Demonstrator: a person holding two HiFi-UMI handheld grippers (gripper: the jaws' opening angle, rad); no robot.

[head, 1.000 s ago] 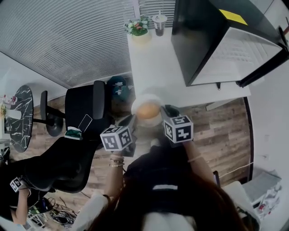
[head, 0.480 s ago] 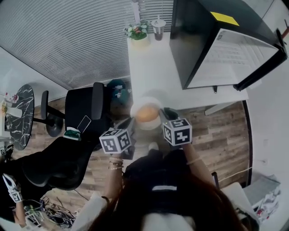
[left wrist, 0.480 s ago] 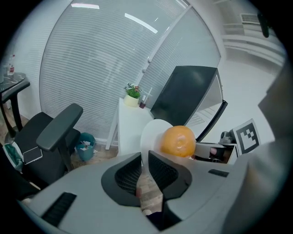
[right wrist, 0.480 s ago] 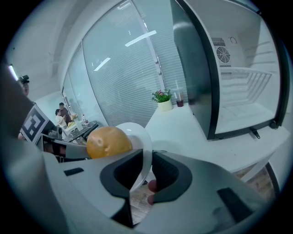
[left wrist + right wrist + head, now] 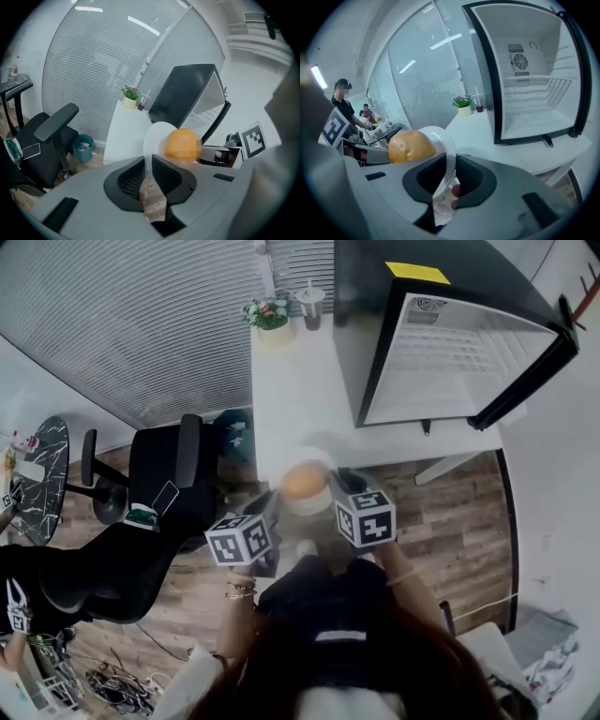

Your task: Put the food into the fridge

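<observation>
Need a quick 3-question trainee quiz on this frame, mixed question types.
1. True or false: the fridge door is open.
2. The left gripper and the right gripper are each shut on: A the white plate, at its rim; B the fridge door; C nothing.
3. Fill in: on the white plate lies one round, ___-coloured food item.
Key: 1 true; 2 A; 3 orange.
</observation>
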